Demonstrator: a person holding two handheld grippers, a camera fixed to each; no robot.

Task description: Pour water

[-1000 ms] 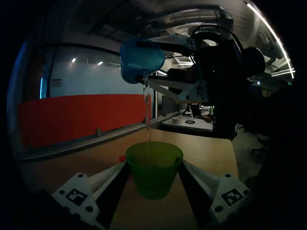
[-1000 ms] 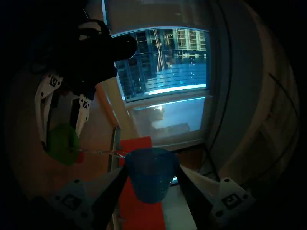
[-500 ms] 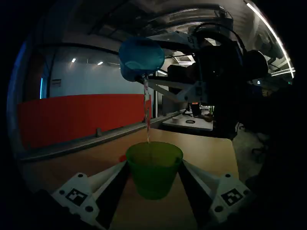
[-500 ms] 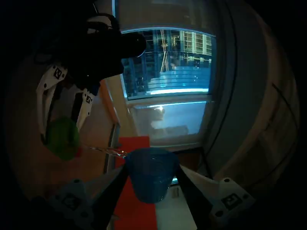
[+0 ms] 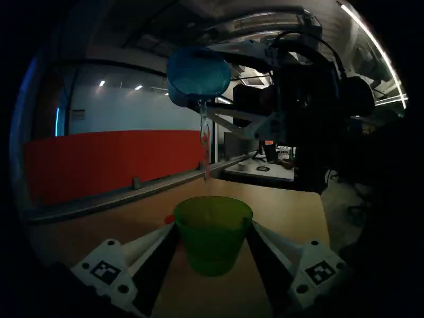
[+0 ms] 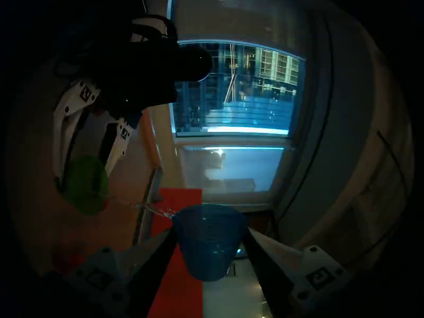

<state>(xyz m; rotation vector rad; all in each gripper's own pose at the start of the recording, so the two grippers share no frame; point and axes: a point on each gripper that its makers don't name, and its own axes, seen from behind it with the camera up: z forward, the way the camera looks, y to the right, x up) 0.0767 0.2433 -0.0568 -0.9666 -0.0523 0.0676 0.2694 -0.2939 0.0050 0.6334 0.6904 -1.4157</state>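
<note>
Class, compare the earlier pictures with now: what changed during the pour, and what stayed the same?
The right claw tipped the translucent blue plastic cup slightly further, nudging it up and right in the left gripper view. Unchanged: the left claw holds the translucent green plastic cup steady, both claws stay clamped, and the thin water stream keeps falling.

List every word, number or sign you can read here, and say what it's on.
Readable text: none.
Square black-and-white markers on the left tongs and right tongs: coded patterns, no letters.
Small sign on the far wall, left gripper view: too blurred to read.
</note>
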